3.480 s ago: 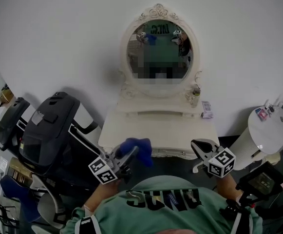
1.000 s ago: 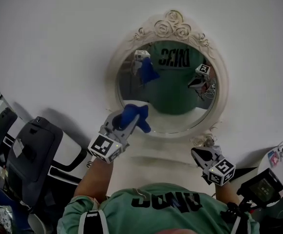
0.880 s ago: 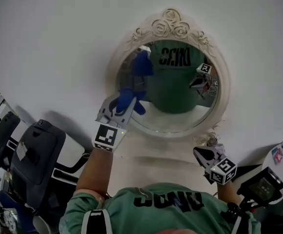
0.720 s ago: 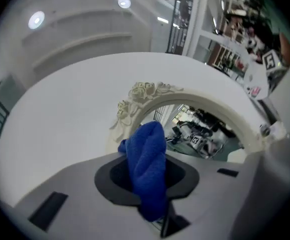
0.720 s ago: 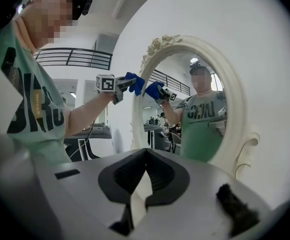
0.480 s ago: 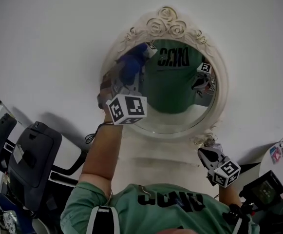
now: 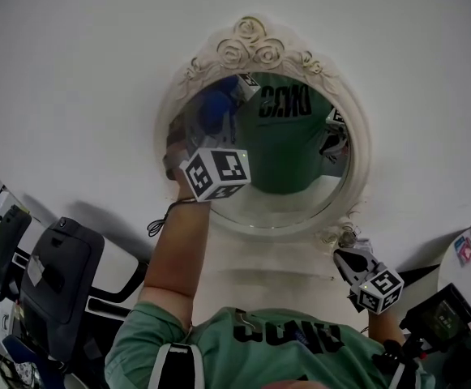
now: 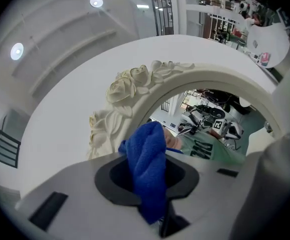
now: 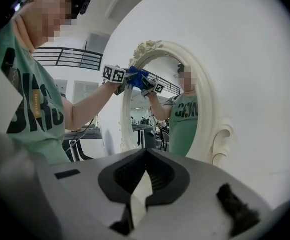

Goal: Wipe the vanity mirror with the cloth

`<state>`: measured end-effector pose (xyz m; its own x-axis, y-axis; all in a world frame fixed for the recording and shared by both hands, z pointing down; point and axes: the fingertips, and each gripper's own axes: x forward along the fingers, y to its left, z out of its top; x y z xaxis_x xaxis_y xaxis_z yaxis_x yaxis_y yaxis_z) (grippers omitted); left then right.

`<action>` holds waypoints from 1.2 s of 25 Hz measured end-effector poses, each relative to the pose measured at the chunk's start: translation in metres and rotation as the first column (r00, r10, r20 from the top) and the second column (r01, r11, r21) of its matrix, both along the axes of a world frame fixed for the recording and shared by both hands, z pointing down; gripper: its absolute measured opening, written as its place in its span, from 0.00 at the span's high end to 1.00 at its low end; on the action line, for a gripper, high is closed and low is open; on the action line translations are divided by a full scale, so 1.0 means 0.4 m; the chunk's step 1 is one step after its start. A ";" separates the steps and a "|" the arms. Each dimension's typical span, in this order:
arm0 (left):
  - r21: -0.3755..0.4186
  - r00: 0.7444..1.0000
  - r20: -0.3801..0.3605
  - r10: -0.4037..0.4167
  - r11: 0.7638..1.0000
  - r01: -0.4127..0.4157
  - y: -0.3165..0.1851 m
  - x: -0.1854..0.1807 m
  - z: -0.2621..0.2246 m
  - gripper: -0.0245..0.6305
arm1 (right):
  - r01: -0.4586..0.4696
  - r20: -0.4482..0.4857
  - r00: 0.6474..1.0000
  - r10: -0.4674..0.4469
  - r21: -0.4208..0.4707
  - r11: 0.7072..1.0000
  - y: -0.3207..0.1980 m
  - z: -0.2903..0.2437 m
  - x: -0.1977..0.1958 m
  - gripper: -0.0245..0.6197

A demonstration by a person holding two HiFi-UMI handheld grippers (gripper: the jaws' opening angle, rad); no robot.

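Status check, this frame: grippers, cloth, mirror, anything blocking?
Left gripper shut on blue cloth, up at vanity mirror upper left, by the frame. Right gripper shut, empty, held low. Nothing in the way.

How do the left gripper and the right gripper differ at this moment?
The left gripper is shut on the blue cloth; the right gripper is shut on nothing. The left gripper is raised to the mirror; the right gripper hangs low below it. Both carry a marker cube.
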<state>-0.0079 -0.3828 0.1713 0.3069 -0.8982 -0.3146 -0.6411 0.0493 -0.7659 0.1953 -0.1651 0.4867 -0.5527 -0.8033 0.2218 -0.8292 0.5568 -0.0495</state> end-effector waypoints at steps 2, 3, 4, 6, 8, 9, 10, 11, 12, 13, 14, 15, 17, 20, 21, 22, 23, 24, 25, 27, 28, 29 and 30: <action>0.022 0.999 0.030 0.029 0.999 -0.030 0.012 0.058 -0.022 0.82 | -0.006 0.006 1.000 0.006 0.000 1.000 -0.002 0.002 0.008 0.94; 0.033 0.997 0.054 0.047 0.998 -0.049 0.019 0.097 -0.033 0.82 | -0.008 0.009 1.000 0.008 0.001 1.000 -0.004 0.002 0.013 0.94; 0.044 0.995 0.081 0.064 0.997 -0.068 0.027 0.140 -0.042 0.82 | -0.011 0.011 1.000 0.011 0.004 1.000 -0.005 0.002 0.017 0.94; 0.062 0.987 0.132 0.089 0.993 -0.097 0.043 0.220 -0.052 0.82 | -0.020 0.015 1.000 0.019 0.008 1.000 -0.004 0.004 0.026 0.94; 0.077 0.980 0.173 0.101 0.990 -0.115 0.058 0.282 -0.046 0.82 | -0.032 0.022 0.999 0.032 0.005 0.999 0.001 0.012 0.041 0.94; 0.083 0.975 0.194 0.107 0.989 -0.125 0.063 0.310 -0.038 0.82 | -0.037 0.025 0.999 0.037 0.002 0.999 0.003 0.022 0.052 0.94; 0.088 0.969 0.218 0.114 0.987 -0.136 0.068 0.338 -0.026 0.82 | -0.041 0.028 0.999 0.041 -0.003 0.999 0.003 0.033 0.064 0.94; 0.091 0.962 0.244 0.119 0.985 -0.145 0.073 0.368 -0.014 0.82 | -0.045 0.030 0.999 0.045 -0.008 0.999 0.003 0.043 0.074 0.94; 0.093 0.955 0.270 0.124 0.984 -0.154 0.078 0.396 0.000 0.82 | -0.049 0.033 0.998 0.049 -0.011 0.999 0.002 0.049 0.081 0.94; 0.094 0.947 0.295 0.129 0.982 -0.163 0.083 0.421 0.014 0.82 | -0.052 0.036 0.998 0.052 -0.014 0.999 0.001 0.052 0.086 0.94; 0.093 0.939 0.317 0.135 0.981 -0.172 0.089 0.444 0.028 0.82 | -0.053 0.039 0.998 0.054 -0.017 0.998 0.000 0.054 0.089 0.94; 0.090 0.930 0.340 0.143 0.979 -0.183 0.093 0.465 0.044 0.82 | -0.053 0.041 0.998 0.054 -0.020 0.998 -0.002 0.056 0.090 0.94; 0.077 0.907 0.389 0.162 0.975 -0.208 0.101 0.505 0.079 0.82 | -0.047 0.040 0.998 0.048 -0.025 0.999 -0.010 0.053 0.085 0.94; 0.043 0.869 0.449 0.209 0.966 -0.255 0.116 0.548 0.125 0.82 | -0.032 0.034 0.999 0.033 -0.018 0.999 -0.023 0.045 0.069 0.94; 0.027 0.861 0.452 0.234 0.961 -0.275 0.125 0.551 0.135 0.82 | -0.027 0.033 0.999 0.028 -0.014 1.000 -0.026 0.043 0.062 0.94; 0.016 0.859 0.444 0.254 0.956 -0.292 0.135 0.544 0.140 0.82 | -0.022 0.032 0.999 0.023 -0.010 1.000 -0.027 0.038 0.054 0.94; 0.017 0.864 0.428 0.265 0.954 -0.300 0.146 0.524 0.140 0.82 | -0.019 0.031 0.999 0.020 -0.008 1.000 -0.028 0.030 0.045 0.94; 0.024 0.876 0.405 0.263 0.954 -0.298 0.154 0.490 0.137 0.82 | -0.018 0.028 0.999 0.018 -0.005 1.000 -0.029 0.020 0.036 0.94; 0.032 0.891 0.378 0.253 0.958 -0.286 0.155 0.442 0.133 0.82 | -0.017 0.025 1.000 0.017 -0.003 1.000 -0.030 0.013 0.028 0.94; 0.039 0.924 0.321 0.207 0.972 -0.232 0.137 0.318 0.127 0.82 | -0.011 0.018 1.000 0.011 -0.001 1.000 -0.031 0.011 0.022 0.94; 0.038 0.941 0.293 0.171 0.981 -0.190 0.119 0.245 0.124 0.82 | -0.008 0.014 1.000 0.008 0.000 1.000 -0.031 0.015 0.022 0.94; 0.033 0.956 0.264 0.127 0.989 -0.141 0.099 0.170 0.123 0.82 | -0.005 0.010 1.000 0.005 0.001 1.000 -0.030 0.019 0.020 0.94; 0.025 0.969 0.235 0.079 0.996 -0.087 0.080 0.096 0.122 0.82 | -0.003 0.005 1.000 0.003 0.002 1.000 -0.028 0.020 0.016 0.94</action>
